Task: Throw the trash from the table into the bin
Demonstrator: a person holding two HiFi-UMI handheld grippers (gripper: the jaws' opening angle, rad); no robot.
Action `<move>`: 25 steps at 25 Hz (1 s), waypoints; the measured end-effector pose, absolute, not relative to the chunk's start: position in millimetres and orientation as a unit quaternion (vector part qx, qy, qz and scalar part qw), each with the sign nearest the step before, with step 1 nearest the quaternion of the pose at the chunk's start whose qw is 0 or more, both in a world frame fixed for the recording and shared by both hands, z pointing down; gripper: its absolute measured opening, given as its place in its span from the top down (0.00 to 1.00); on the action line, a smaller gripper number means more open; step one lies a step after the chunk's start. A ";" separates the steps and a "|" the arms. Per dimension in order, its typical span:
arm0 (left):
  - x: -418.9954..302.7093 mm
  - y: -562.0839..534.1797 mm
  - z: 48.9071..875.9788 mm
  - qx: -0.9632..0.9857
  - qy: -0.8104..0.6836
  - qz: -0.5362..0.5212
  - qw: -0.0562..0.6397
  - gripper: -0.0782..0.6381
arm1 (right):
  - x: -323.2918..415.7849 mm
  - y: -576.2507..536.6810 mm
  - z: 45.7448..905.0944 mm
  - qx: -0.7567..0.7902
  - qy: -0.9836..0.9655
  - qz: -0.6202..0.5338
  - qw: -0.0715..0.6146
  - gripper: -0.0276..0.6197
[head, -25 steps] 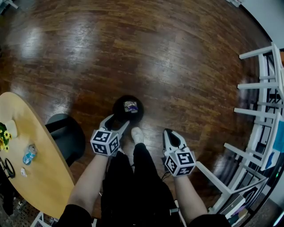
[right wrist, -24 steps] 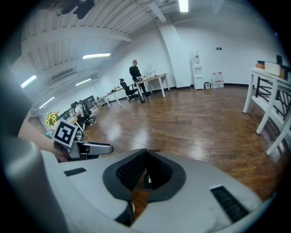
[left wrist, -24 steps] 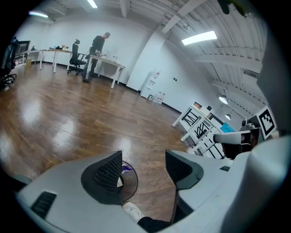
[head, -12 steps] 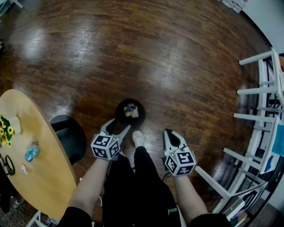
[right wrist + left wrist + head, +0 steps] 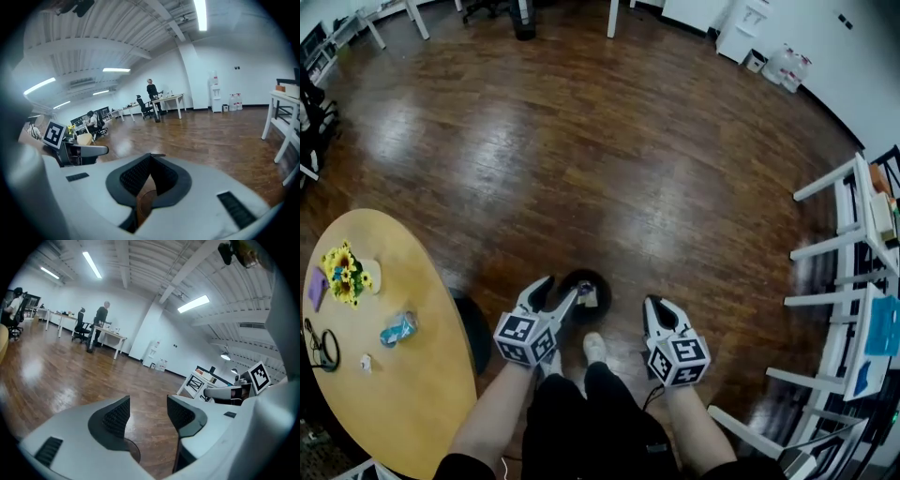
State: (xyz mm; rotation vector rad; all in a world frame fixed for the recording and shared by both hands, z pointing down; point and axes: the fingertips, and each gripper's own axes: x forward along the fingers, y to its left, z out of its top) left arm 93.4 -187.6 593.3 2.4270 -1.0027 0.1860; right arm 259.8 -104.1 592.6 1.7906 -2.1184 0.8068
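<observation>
Head view looks steeply down on a dark wooden floor [image 5: 609, 169]. A small black bin [image 5: 600, 281] stands on it just ahead of the person's shoe [image 5: 594, 348], and a pale scrap of trash [image 5: 588, 298] lies inside. The left gripper [image 5: 562, 291] shows against the bin's left edge with its jaws apart. The right gripper [image 5: 655, 306] is near the bin on its right, jaws together. On the round table [image 5: 422, 403] at the left lie a crumpled blue wrapper [image 5: 397, 328], a bunch of yellow flowers [image 5: 342, 272] and a small white bit [image 5: 366, 362] (too small to tell what it is).

Left gripper view shows its jaws standing apart, though they have just been closing a little. Nothing is between the pads [image 5: 117, 416]; only the floor shows beyond them.

Right gripper view shows its jaws pressed together with nothing held.
</observation>
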 end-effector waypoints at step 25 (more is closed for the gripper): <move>-145.0 -143.6 370.9 0.811 -0.568 -0.125 0.061 0.88 | 52.5 -216.4 422.3 0.402 -0.906 0.127 0.041 0.96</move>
